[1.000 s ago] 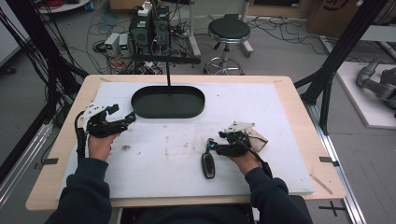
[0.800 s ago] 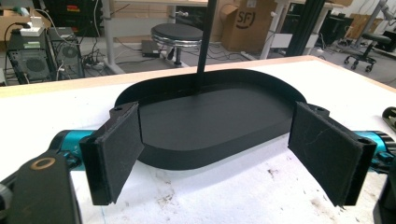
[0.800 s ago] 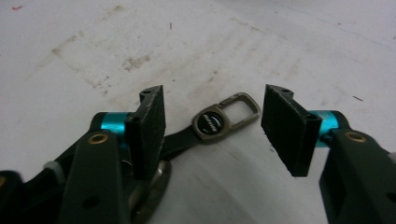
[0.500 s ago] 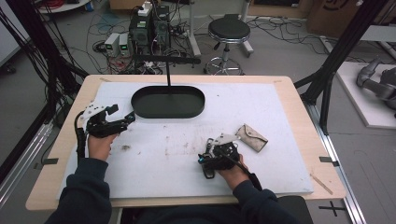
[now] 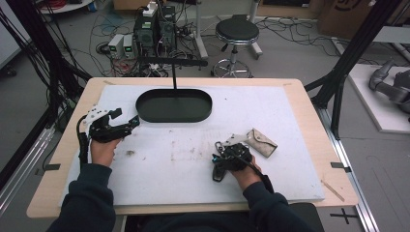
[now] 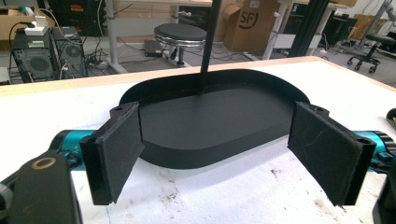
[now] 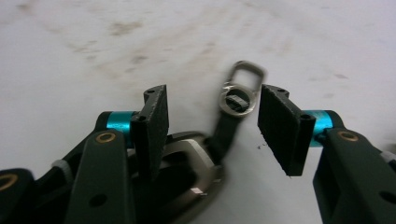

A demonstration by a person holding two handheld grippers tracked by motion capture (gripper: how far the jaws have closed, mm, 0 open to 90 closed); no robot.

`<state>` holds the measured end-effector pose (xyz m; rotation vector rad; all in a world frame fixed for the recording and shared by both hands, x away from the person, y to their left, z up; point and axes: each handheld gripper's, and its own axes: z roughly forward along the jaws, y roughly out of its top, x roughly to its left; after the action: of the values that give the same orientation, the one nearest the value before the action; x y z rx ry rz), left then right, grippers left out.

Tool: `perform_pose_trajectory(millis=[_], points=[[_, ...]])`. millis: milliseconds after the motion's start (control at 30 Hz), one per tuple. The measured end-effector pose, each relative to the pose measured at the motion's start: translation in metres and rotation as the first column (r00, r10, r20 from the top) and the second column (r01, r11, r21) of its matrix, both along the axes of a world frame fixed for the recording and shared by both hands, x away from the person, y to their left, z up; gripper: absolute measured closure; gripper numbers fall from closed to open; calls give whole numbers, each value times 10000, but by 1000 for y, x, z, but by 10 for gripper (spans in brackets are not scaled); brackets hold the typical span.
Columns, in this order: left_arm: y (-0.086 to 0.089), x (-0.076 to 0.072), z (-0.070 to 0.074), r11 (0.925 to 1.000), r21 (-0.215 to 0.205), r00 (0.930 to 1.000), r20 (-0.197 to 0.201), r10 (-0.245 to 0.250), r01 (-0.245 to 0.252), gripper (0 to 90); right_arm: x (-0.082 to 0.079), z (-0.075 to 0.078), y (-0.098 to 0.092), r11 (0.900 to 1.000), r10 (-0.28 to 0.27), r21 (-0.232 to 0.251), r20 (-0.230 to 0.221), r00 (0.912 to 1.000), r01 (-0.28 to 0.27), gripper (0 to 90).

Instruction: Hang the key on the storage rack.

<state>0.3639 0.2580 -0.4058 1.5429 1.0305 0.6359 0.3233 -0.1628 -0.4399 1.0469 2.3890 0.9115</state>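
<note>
Even bright light; right gripper view motion-blurred

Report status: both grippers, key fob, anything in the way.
Left gripper open, facing black tray. Right gripper open over key fob, not gripping. Tan pouch beside it.

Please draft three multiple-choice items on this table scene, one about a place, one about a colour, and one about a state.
1. Where does the beige fabric pouch lie?
A. inside the tray
B. on the white table mat, right of the right gripper
C. under the left gripper

2. What colour is the shallow oval tray?
A. black
B. red
C. white

3. How do the left gripper's jaws stand?
A. shut on the tray
B. shut on nothing
C. open, holding nothing

Answers: 1 B, the high view shows the pouch on the mat beside the right gripper. 2 A, both views show it black. 3 C, the left gripper view shows its pads wide apart.
</note>
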Motion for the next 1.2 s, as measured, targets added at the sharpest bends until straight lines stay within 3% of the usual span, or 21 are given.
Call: perform_pose_trajectory(millis=[100, 133, 200, 300, 333, 400, 500, 567, 667, 800, 933, 1067, 1200], points=[[0, 0, 0, 10000, -10, 10000, -1, 9, -9, 178, 7, 5, -10, 9983, -435, -370, 400, 9983, 449, 471], [0, 0, -1, 10000, -11, 10000, -2, -7, 7, 178, 8, 7, -17, 9972, -738, 136, 62, 9973, 738, 450], [-1, 1, -1, 10000, -22, 10000, -24, 8, -8, 178, 6, 7, -18, 9967, -750, 305, -176, 9970, 755, 441], [-1, 1, -1, 10000, 20, 10000, -30, -2, 2, 179, 3, 6, -17, 9953, -742, 587, -570, 9956, 775, 373], [-1, 1, -1, 10000, -4, 10000, -24, 2, -2, 180, -1, 5, -13, 9940, -723, 758, -804, 9941, 784, 301], [-1, 1, -1, 10000, 8, 10000, -27, 2, -2, 180, -4, 5, -9, 9934, -625, 902, -933, 9937, 709, 290], [-1, 0, -1, 10000, 5, 10000, -27, 6, -6, 180, -7, 5, -6, 9938, -571, 901, -971, 9936, 660, 280], [-1, 0, -1, 10000, 1, 10000, -20, 11, -11, 180, -10, 2, -3, 9958, -581, 634, -1145, 9917, 657, 258], [-1, 1, -1, 10000, -15, 10000, -34, 12, -12, 180, -12, -1, -2, 9945, -657, 720, -1359, 9885, 760, 245], [-1, 1, -1, 10000, 24, 10000, -34, -12, 12, 183, -14, -2, 0, 9940, -595, 806, -1684, 9839, 739, 309], [-2, 1, -1, 10000, 60, 10000, -51, 1, -1, 184, -13, -1, 1, 9953, -382, 811, -1704, 9846, 527, 359], [-2, 0, -1, 10000, 58, 10000, -57, 2, -2, 184, -6, 0, 0, 9976, 169, 692, -1400, 9900, -73, 433], [-2, 0, -1, 10000, 43, 10000, -42, -6, 6, 185, 8, 2, 2, 9957, 921, 62, -971, 9910, -919, 513]])
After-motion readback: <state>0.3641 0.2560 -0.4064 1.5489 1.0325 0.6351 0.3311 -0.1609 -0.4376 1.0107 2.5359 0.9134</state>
